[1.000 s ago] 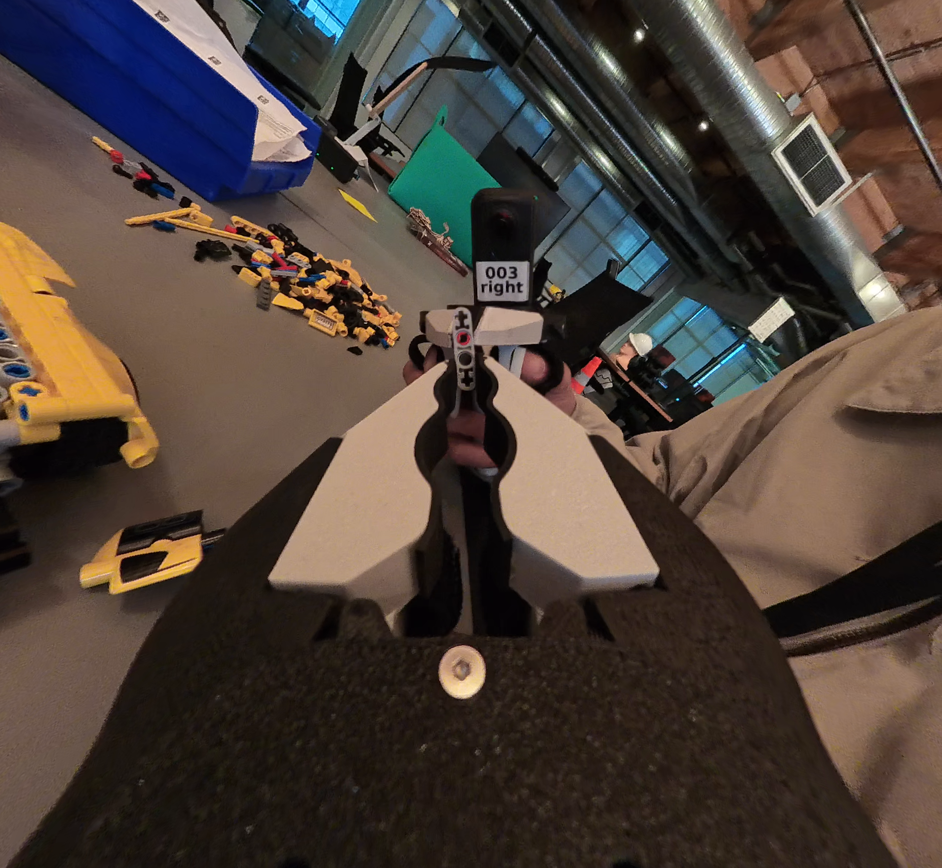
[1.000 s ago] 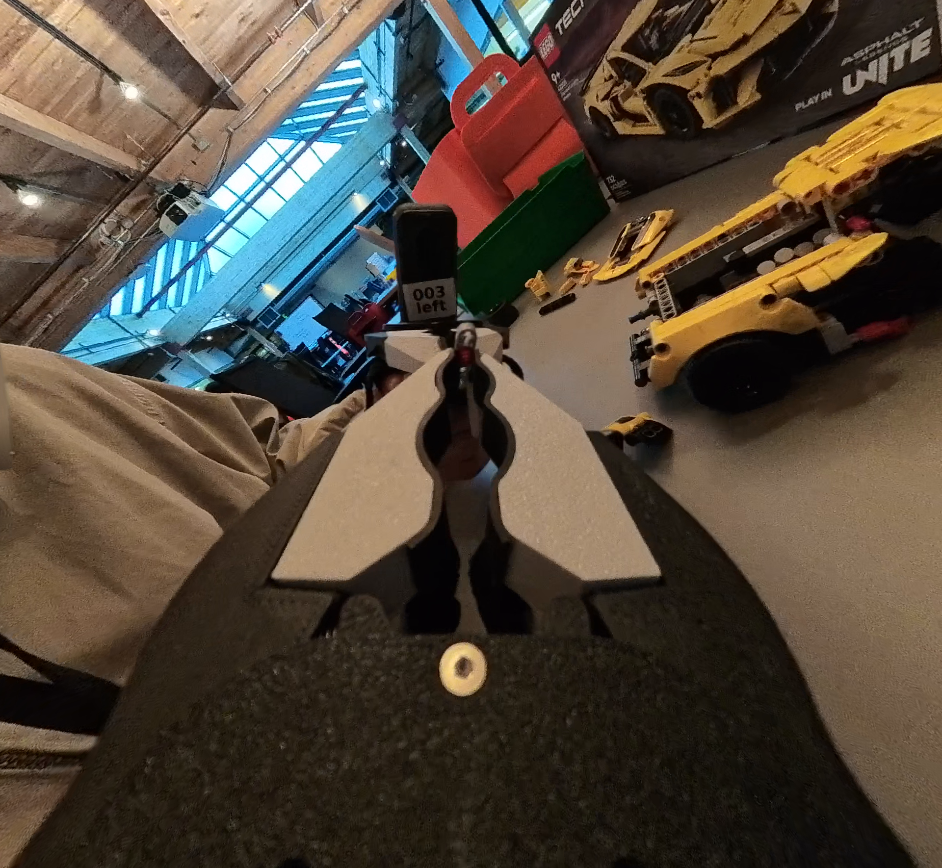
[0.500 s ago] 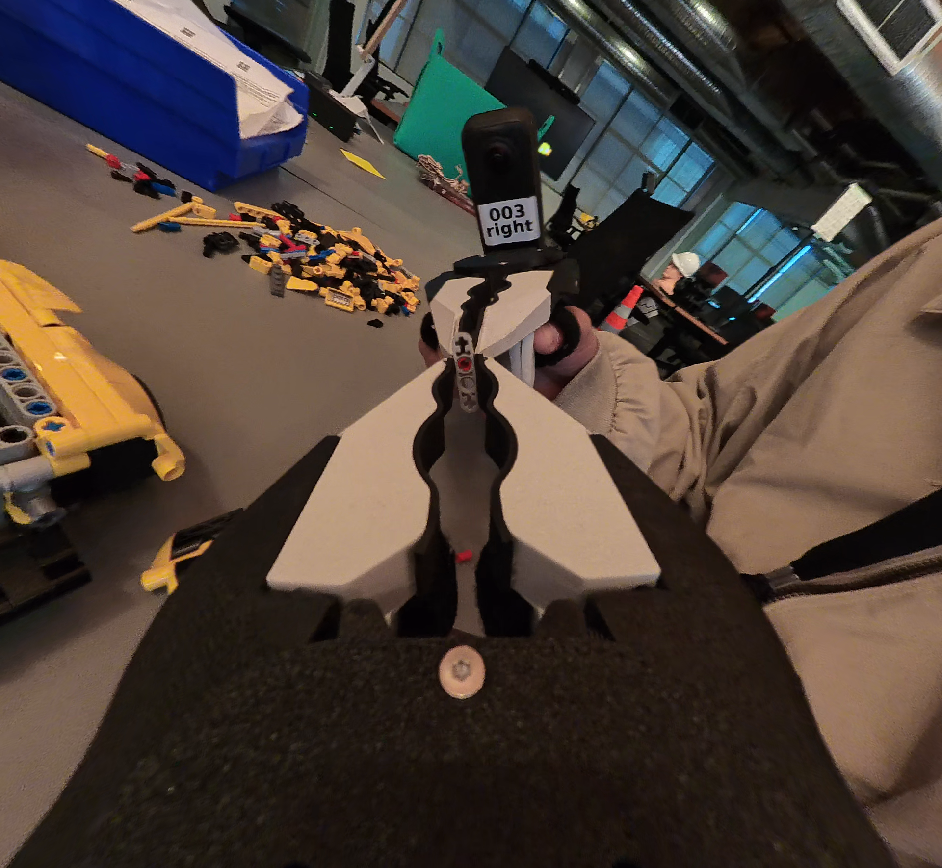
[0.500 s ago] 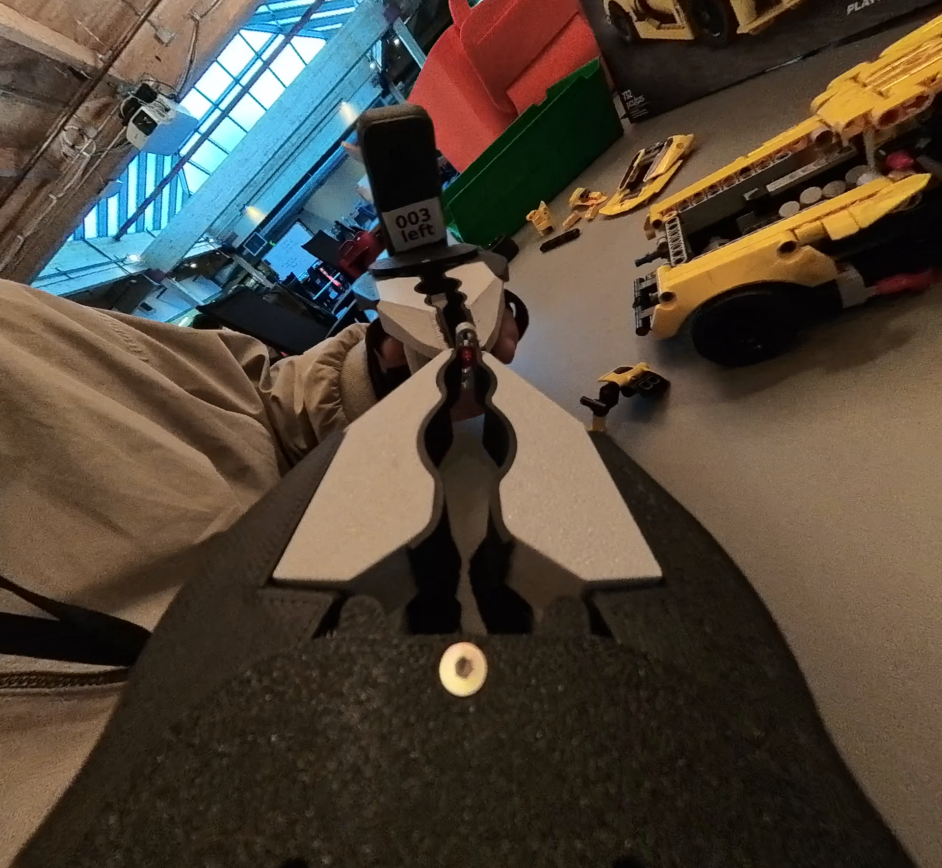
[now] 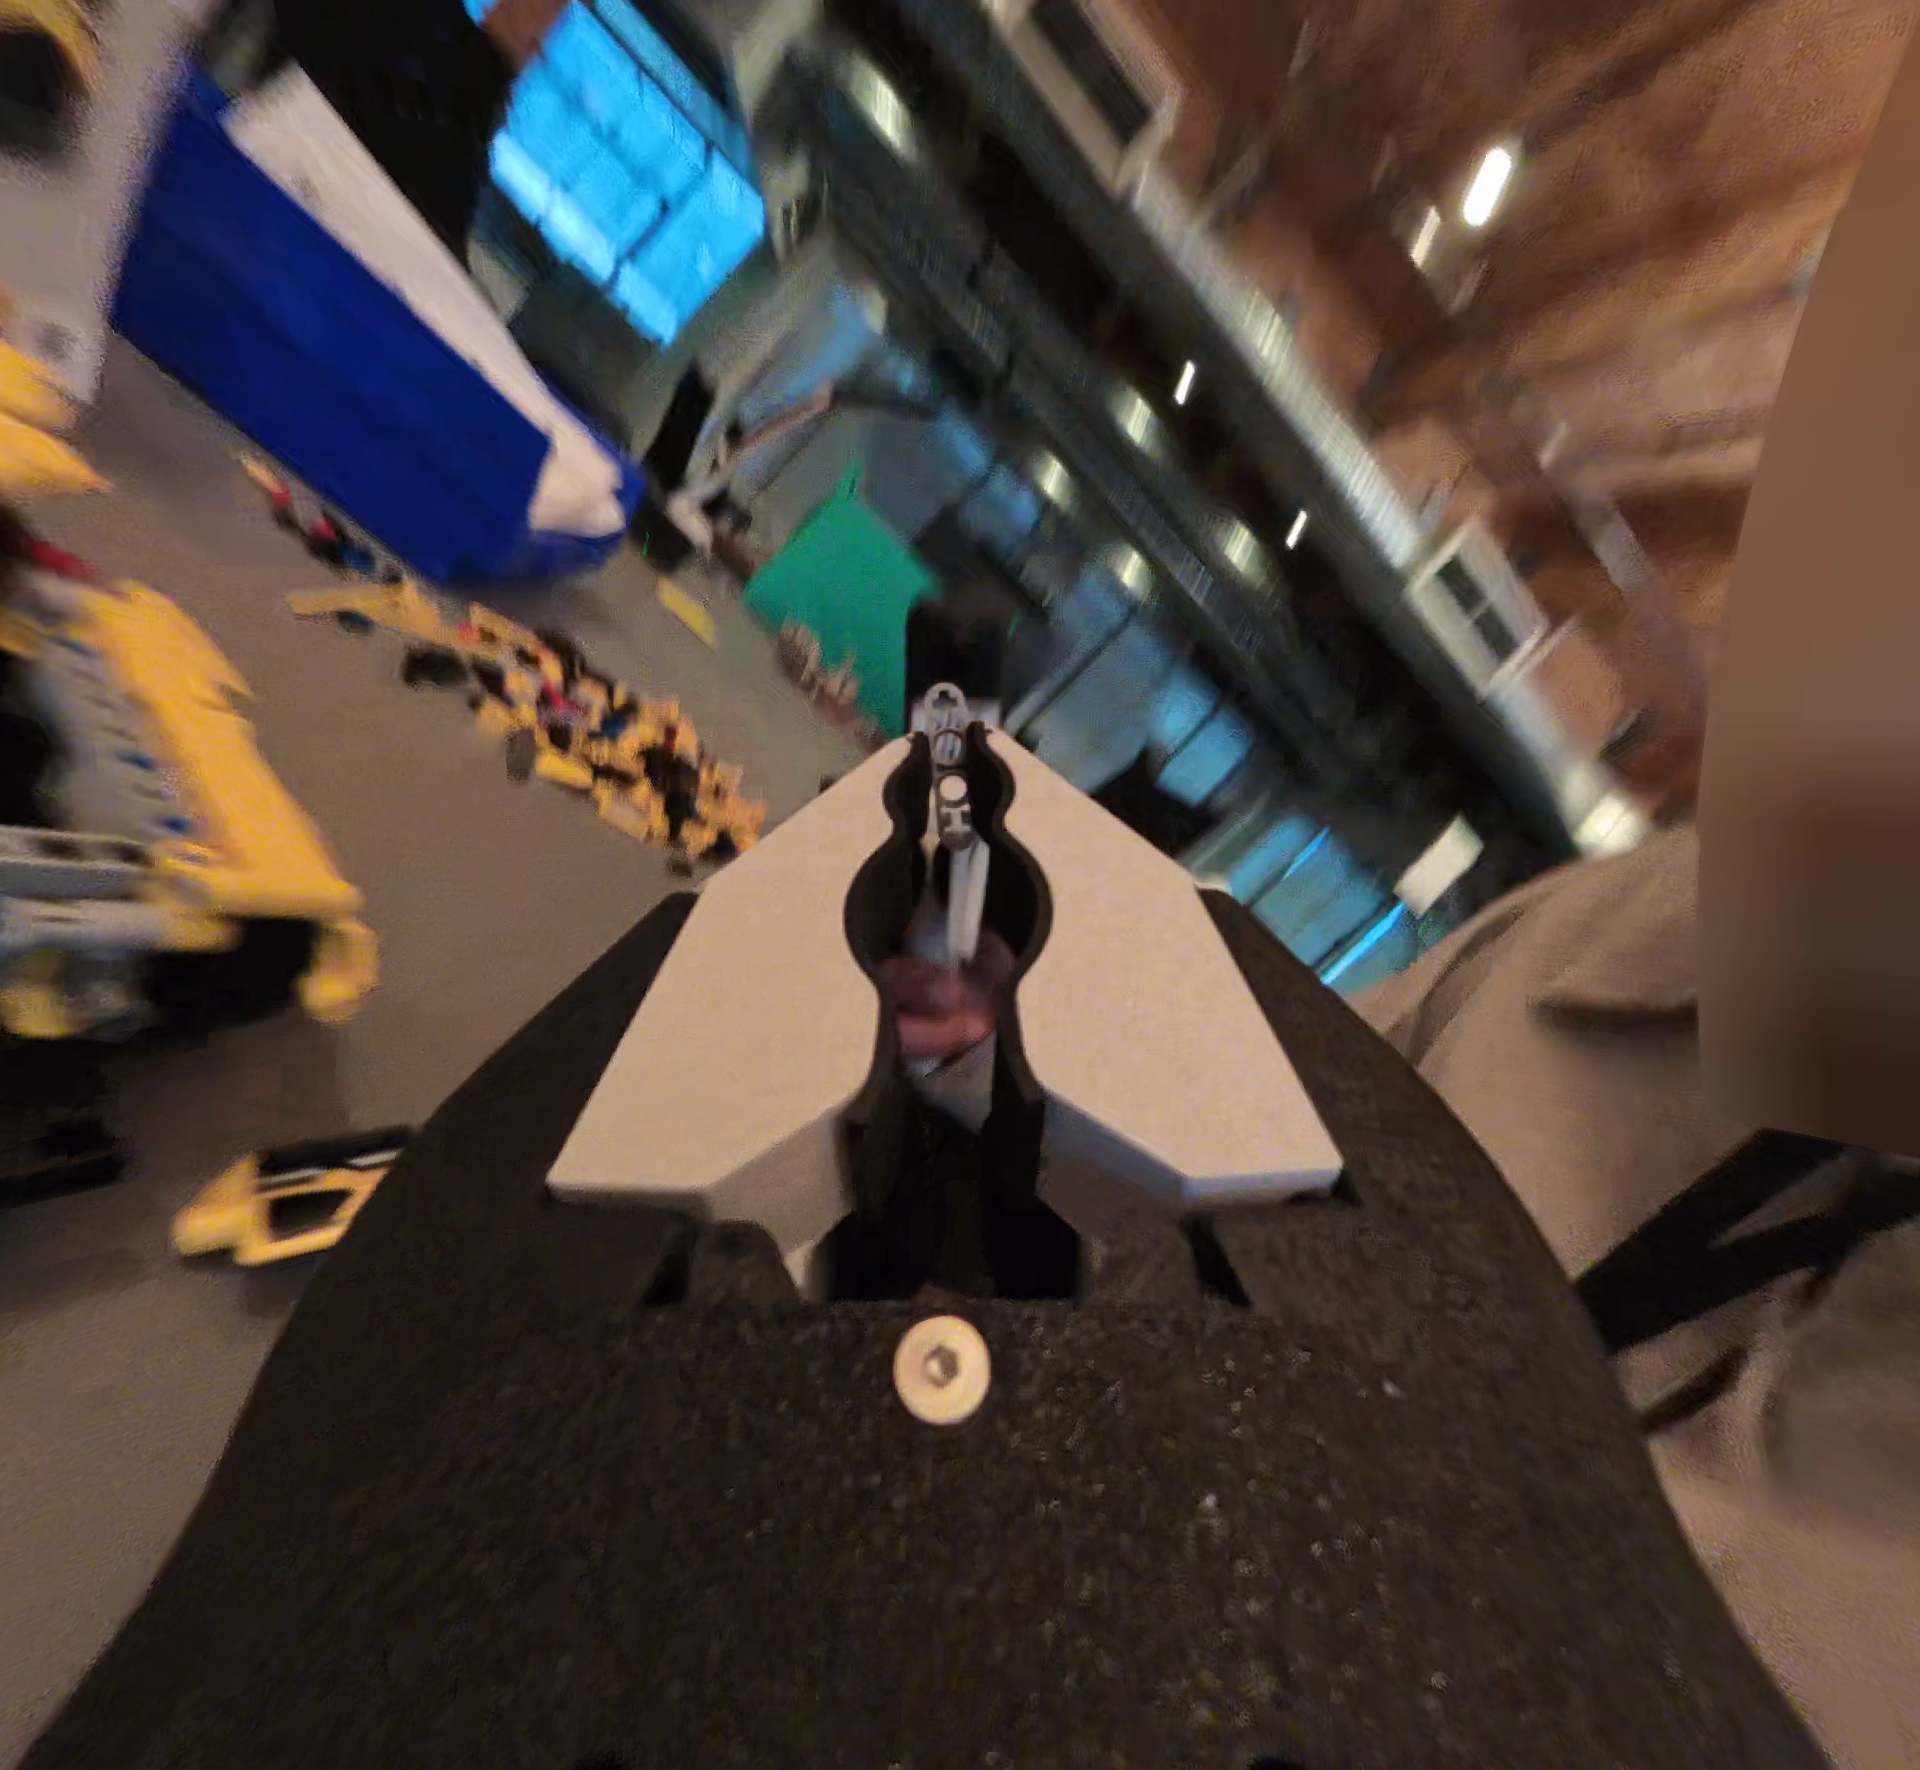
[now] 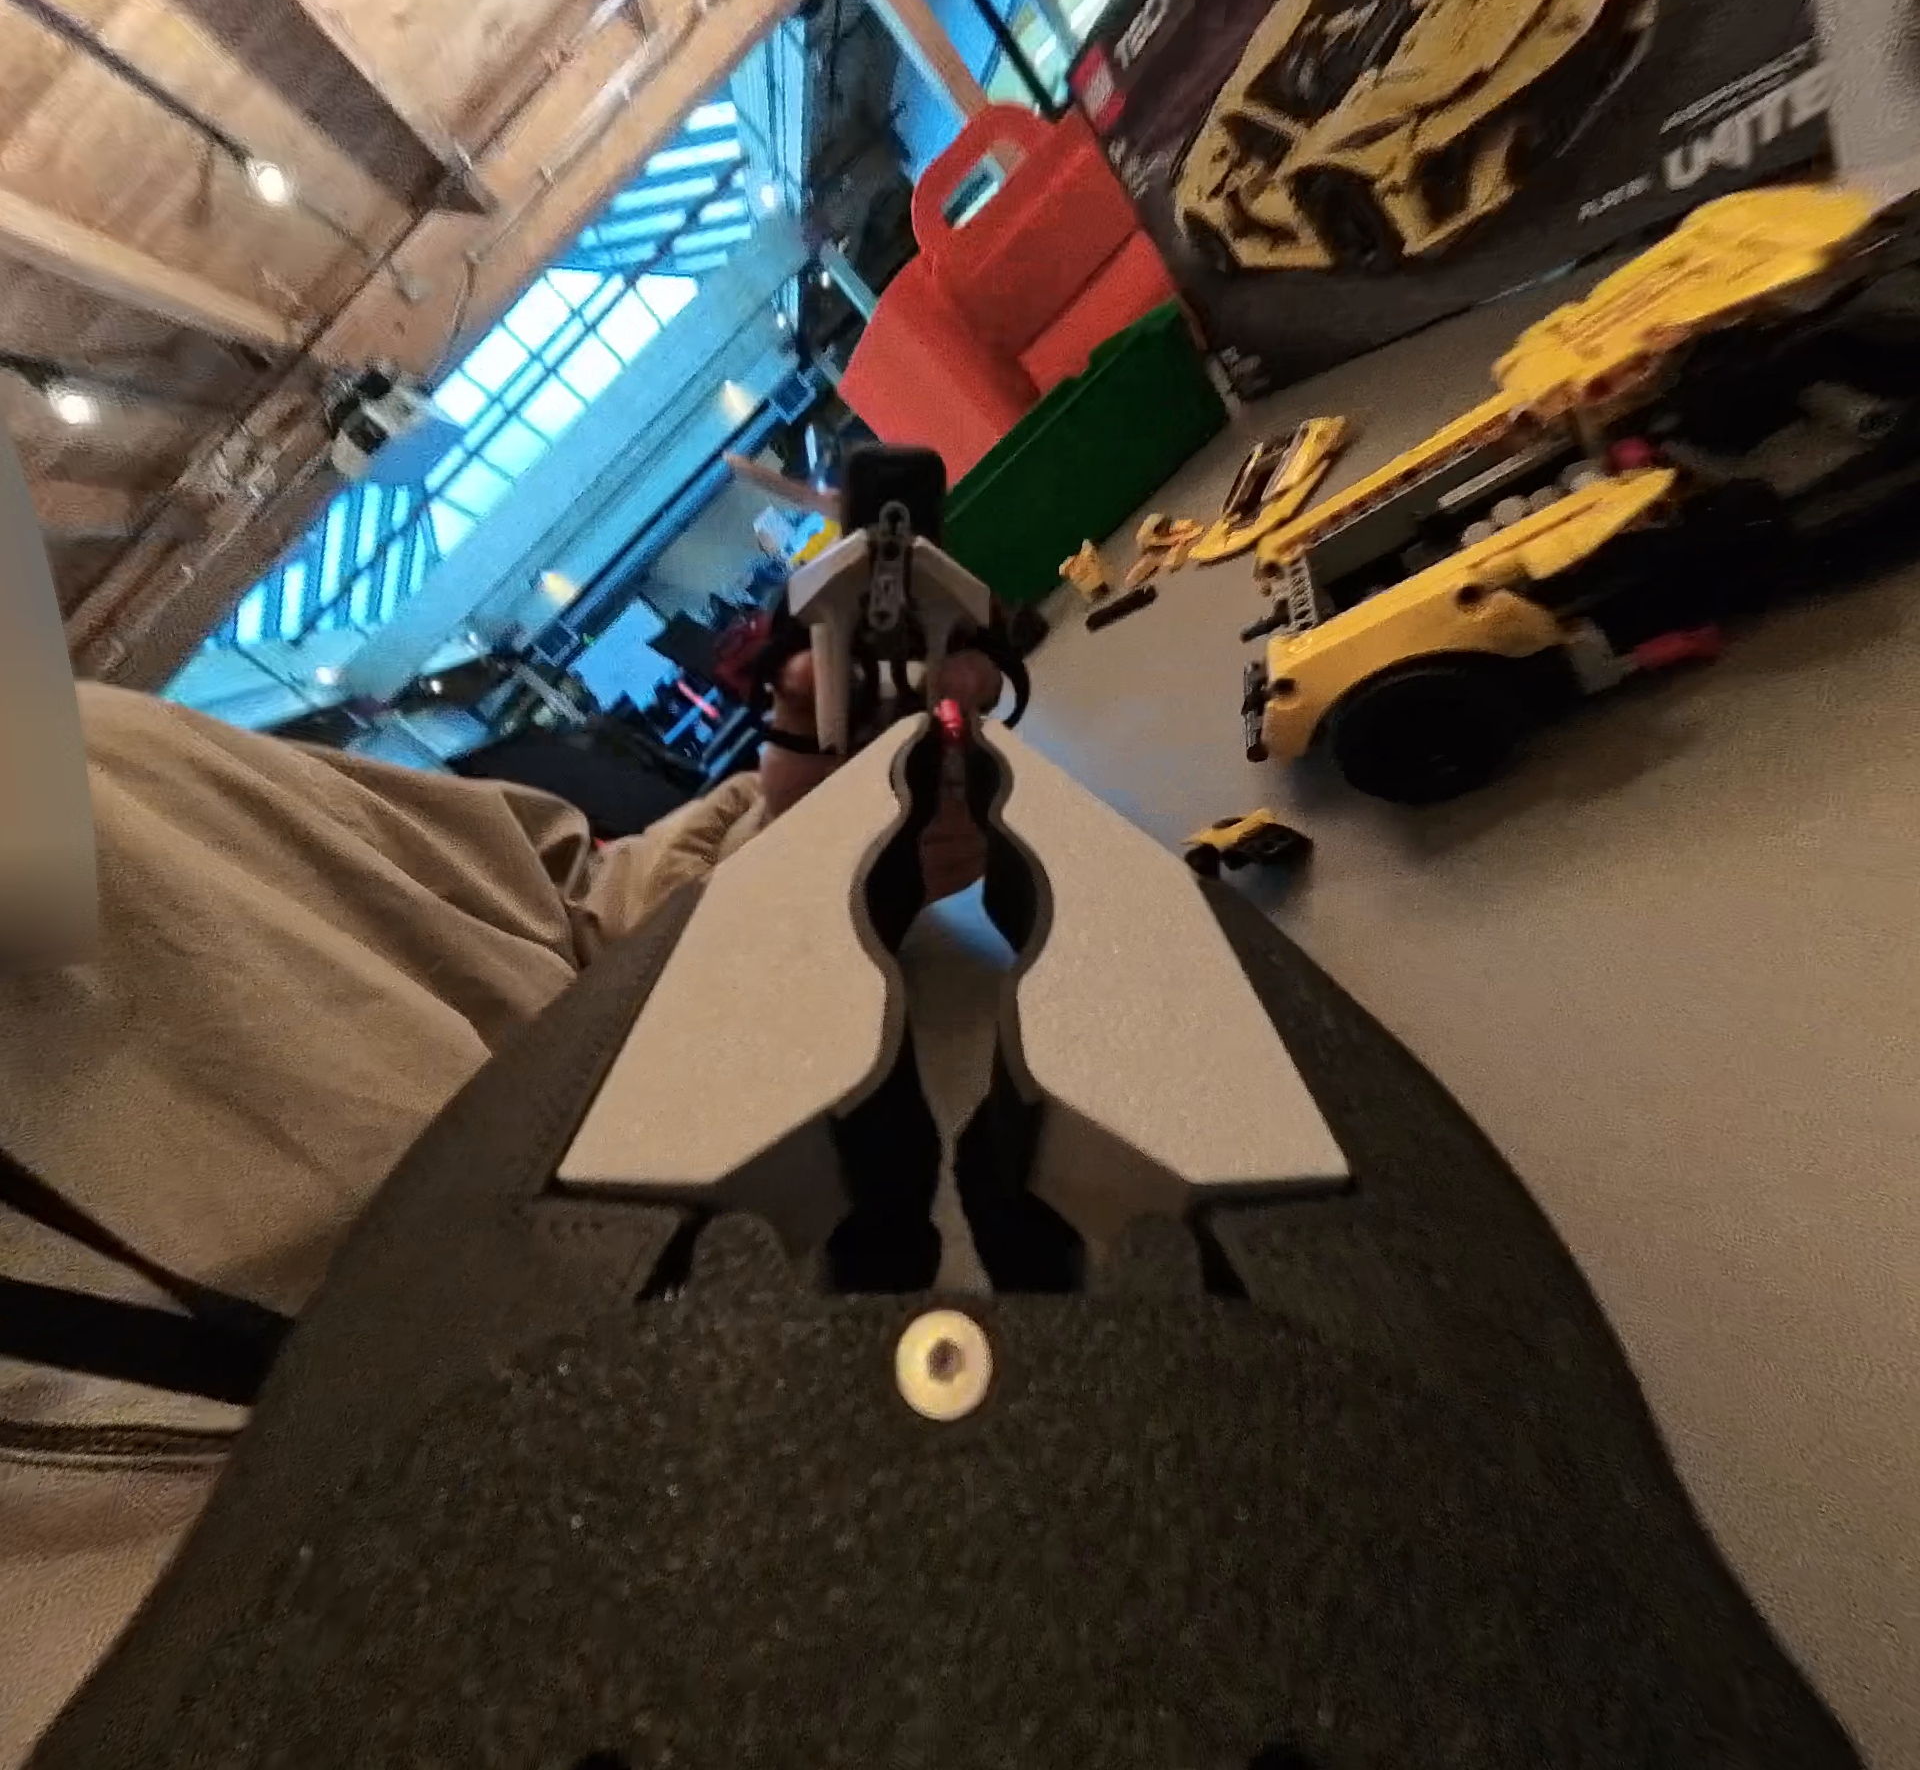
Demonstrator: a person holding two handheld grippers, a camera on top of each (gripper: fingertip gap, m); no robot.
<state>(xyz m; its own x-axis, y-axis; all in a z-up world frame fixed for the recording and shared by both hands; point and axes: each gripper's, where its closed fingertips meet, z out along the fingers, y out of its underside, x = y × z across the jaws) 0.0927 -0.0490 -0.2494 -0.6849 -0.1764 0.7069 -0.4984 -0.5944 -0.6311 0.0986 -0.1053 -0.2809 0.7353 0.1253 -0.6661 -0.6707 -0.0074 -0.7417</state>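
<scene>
**Tools facing, each pinching a piece**

Your left tool point(image 5: 948, 752) is pinching a grey holed beam point(image 5: 949, 790), its long axis running out along the fingers. Your right tool point(image 6: 948, 746) is pressed together on a small red pin point(image 6: 949, 723). The two tools face each other tip to tip, apart, above the grey worktop point(image 6: 1558, 993). The yellow toy car point(image 6: 1507, 598) sits far right in the right wrist view.

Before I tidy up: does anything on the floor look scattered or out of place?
Yes. A pile of loose bricks is strewn across the grey floor, and a small yellow panel lies alone, apart from the yellow car. More yellow bits sit near the green bin.
</scene>
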